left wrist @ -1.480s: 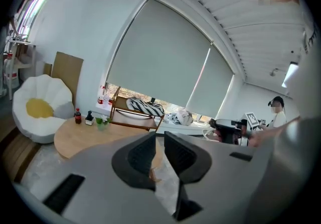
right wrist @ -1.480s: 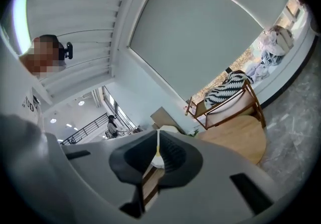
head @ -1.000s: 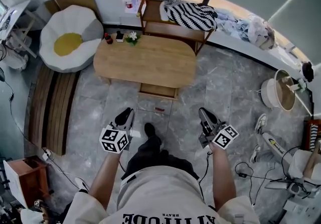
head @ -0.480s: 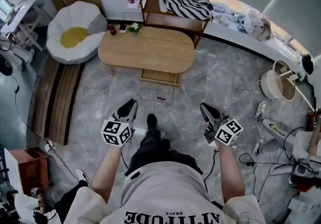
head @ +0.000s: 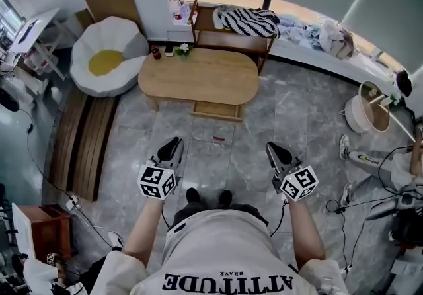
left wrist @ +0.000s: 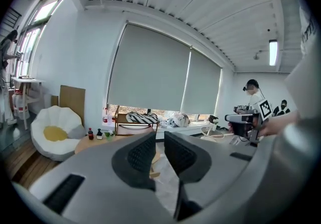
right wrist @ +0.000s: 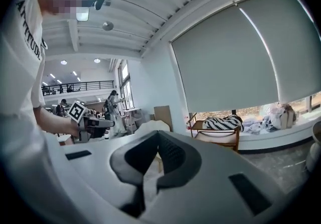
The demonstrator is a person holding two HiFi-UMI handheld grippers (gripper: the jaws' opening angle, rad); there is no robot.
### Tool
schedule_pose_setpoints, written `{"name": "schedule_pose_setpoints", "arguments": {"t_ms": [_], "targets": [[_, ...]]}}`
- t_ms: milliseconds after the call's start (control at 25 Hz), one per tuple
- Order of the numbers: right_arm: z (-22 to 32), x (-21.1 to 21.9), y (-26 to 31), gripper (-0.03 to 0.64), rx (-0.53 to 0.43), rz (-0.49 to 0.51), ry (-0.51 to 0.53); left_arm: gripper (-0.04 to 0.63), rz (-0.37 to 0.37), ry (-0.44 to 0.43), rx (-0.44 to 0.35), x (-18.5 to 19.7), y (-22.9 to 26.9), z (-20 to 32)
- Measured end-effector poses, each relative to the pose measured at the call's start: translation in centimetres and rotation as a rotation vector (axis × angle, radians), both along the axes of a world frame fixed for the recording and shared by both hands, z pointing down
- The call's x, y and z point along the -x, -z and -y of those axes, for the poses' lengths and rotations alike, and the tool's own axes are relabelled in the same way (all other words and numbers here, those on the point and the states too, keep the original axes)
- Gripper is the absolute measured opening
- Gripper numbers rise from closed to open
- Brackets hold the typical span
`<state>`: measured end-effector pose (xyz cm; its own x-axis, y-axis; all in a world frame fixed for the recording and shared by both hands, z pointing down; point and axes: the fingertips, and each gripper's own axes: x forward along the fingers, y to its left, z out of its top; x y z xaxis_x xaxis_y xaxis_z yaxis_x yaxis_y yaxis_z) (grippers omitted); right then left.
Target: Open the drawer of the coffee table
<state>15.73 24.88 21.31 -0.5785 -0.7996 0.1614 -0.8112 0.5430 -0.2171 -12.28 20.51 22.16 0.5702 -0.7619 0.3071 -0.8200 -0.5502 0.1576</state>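
The oval wooden coffee table (head: 198, 75) stands ahead on the grey marble floor. Its shallow drawer (head: 217, 110) juts out from under the near edge. Both grippers hover over the floor well short of the table, touching nothing. My left gripper (head: 170, 149) has its jaws a narrow gap apart, with nothing between them (left wrist: 159, 140). My right gripper (head: 275, 151) is shut and empty, its tips meeting (right wrist: 158, 135). In the left gripper view the table top (left wrist: 93, 142) shows to the left of the jaws.
Small bottles and a plant (head: 168, 51) sit on the table's far left corner. A wooden shelf with a striped cloth (head: 241, 22) stands behind it, an egg-shaped beanbag (head: 109, 55) to the left. Wooden slats (head: 89, 141), a round bin (head: 370, 115) and cables (head: 370, 204) lie around.
The person has stepped back from the table, and both grippers have moved away from it and risen. The drawer stays pulled out.
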Motion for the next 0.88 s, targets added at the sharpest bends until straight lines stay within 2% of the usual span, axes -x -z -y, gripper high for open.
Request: {"name": "schedule_pose_setpoints", "arguments": {"t_ms": [160, 600, 880], "targets": [[-0.9, 1.2, 1.5, 0.018, -0.014, -0.002, -0.023, 0.064, -0.005, -0.017, -0.011, 1.3, 1.2, 0.1], [2.1, 1.8, 4.3, 0.018, -0.074, -0.028, -0.136, 0.063, 0.017, -0.052, -0.079, 3.5, 3.5, 2.9], [2.6, 1.3, 4.2, 0.018, -0.050, -0.048, -0.172, 0.063, 0.030, -0.053, -0.080, 4.6, 3.6, 3.8]]}}
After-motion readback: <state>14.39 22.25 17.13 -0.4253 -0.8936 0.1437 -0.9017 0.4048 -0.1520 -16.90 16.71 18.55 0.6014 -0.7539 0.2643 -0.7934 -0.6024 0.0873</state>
